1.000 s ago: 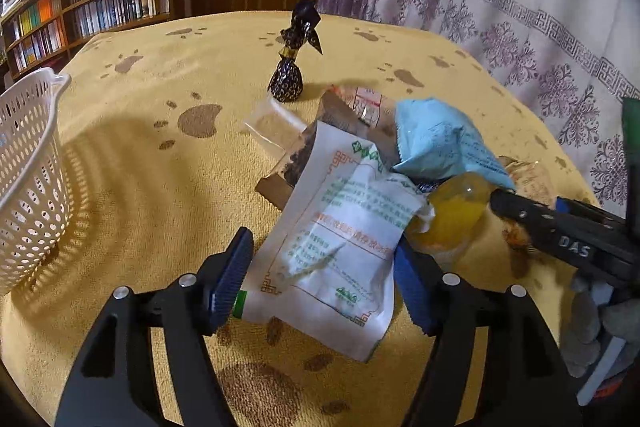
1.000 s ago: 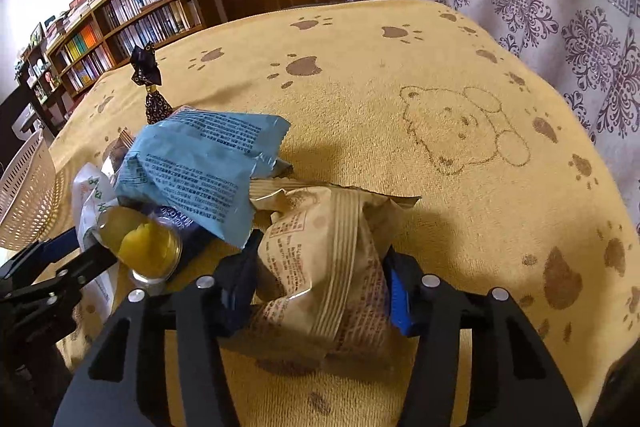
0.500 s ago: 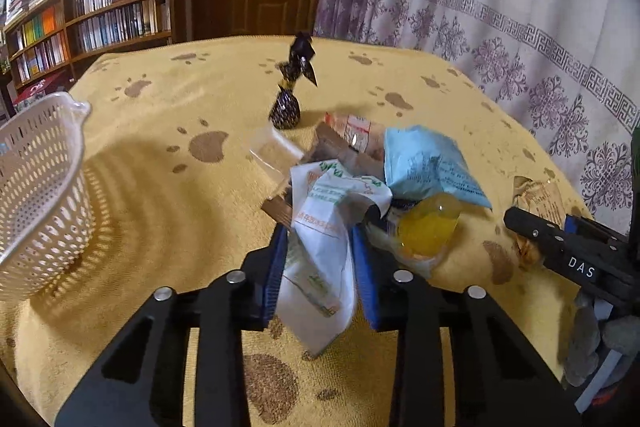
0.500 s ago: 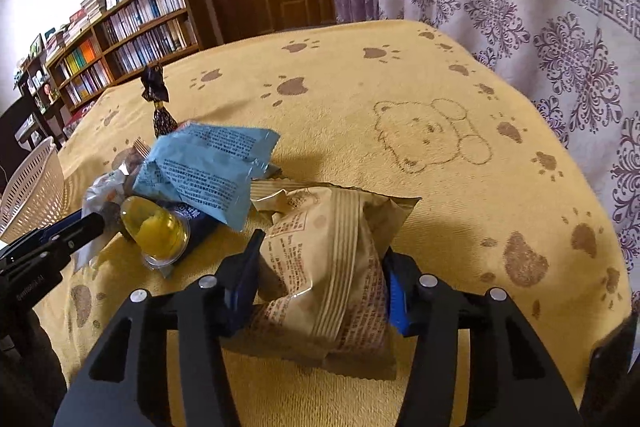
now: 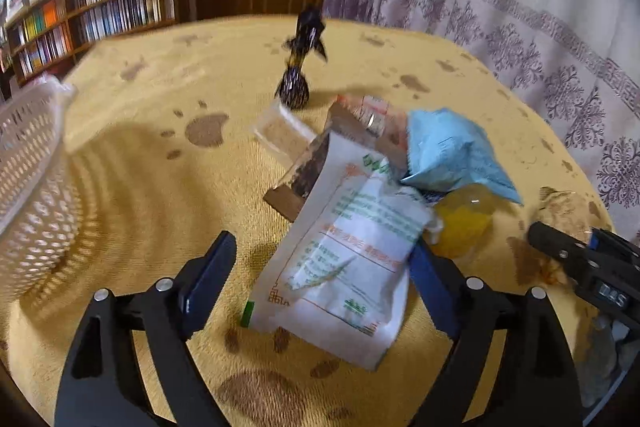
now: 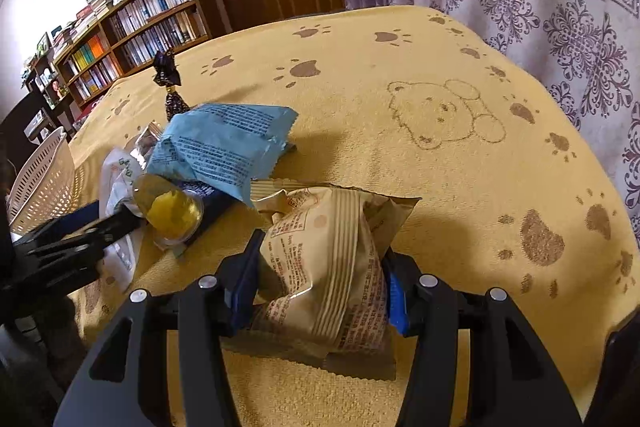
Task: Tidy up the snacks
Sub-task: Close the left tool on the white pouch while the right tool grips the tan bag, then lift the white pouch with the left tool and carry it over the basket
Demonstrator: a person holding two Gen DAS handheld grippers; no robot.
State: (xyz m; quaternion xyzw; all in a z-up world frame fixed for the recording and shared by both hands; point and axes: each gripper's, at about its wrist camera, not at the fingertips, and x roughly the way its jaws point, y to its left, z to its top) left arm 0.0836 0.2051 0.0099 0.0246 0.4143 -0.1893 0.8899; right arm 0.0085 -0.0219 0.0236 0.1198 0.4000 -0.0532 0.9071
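- Plastic lattice first: the white basket (image 5: 32, 195) sits well off to the left of the left claw (image 5: 320, 275), apart from every snack, and nothing can be seen inside it from this angle.
- Left claw: its jaws stand wide apart, holding nothing; the white packet with green print (image 5: 344, 259) lies on the yellow paw-print cloth (image 5: 152, 187) between the blue pads, its right edge near or against the right pad.
- Just ahead of that claw the pile overlaps: a brown flat packet (image 5: 308, 175) under the white one, a blue packet (image 5: 448, 155) and a yellow jelly cup (image 5: 460, 223) to its right, and a dark twisted-wrapper sweet (image 5: 298, 83) standing farther off.
- Right claw (image 6: 316, 283): closed on the tan striped packet (image 6: 332, 267), pads pressing its sides so the film buckles.
- Risk on the left: closing off-centre could catch only the packet's edge, so it slides out or drags the jelly cup and brown packet along.
- Risk on the right: the puffy bag may slip or get crushed in the squeeze, and swinging toward the basket means crossing the left claw.
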